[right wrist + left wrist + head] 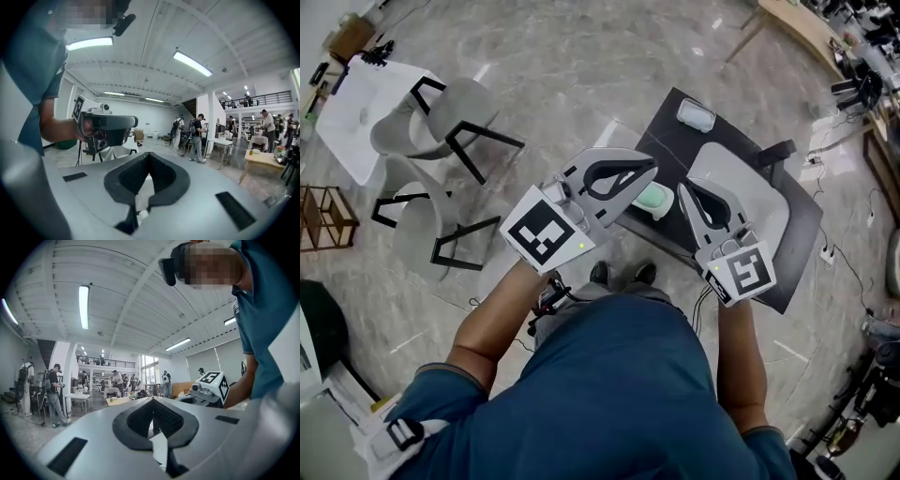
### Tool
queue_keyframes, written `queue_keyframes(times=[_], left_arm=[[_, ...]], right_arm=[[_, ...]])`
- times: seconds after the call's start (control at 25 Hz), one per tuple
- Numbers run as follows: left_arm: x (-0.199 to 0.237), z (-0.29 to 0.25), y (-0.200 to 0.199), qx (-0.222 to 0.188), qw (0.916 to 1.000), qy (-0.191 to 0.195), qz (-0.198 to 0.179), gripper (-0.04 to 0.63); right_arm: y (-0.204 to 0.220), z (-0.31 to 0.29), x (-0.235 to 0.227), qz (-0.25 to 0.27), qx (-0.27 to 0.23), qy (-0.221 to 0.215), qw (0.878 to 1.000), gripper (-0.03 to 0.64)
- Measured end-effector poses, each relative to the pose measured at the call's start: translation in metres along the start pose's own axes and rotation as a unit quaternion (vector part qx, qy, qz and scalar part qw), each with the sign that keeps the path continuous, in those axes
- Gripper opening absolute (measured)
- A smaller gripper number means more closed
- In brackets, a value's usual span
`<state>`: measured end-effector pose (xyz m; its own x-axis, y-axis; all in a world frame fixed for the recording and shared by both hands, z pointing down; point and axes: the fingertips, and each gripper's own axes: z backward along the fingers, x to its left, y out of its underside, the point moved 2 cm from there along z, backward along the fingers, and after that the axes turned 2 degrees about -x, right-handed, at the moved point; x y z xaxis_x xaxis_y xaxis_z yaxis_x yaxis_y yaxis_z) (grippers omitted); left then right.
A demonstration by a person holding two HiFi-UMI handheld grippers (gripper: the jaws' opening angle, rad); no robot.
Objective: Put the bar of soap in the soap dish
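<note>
Both grippers, left gripper and right gripper, are clenched on nothing above the dark table. The pale green, smooth, rounded bar of soap lies at the white mat's left edge. It is half hidden by the left gripper, so its long axis is unclear.

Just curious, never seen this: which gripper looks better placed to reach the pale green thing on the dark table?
Left, narrowly, I'd guess. In the head view the left gripper overlaps the pale green thing, partly hiding it; the right gripper is just beside it. Both are shut and empty.
</note>
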<state>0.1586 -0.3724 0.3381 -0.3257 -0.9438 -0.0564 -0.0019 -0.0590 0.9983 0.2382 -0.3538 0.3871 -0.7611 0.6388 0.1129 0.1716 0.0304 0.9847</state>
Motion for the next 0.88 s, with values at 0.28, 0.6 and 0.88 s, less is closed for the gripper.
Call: queue_keyframes(times=[0.28,0.6,0.88], left_arm=[[-0.027,-0.004,-0.005,0.006,0.9992,0.035,-0.016,0.0],[-0.049,-0.007,-0.007,-0.003,0.9987,0.051,-0.002,0.0],[-0.085,0.004,0.0,0.006,0.998,0.058,0.026,0.0]], right_arm=[[-0.026,0.031,0.02,0.026,-0.029,0.034,0.999,0.014],[-0.049,0.064,0.031,0.014,-0.046,0.072,0.996,0.014],[-0.059,0.103,0.06,0.004,-0.038,0.075,0.996,0.014]])
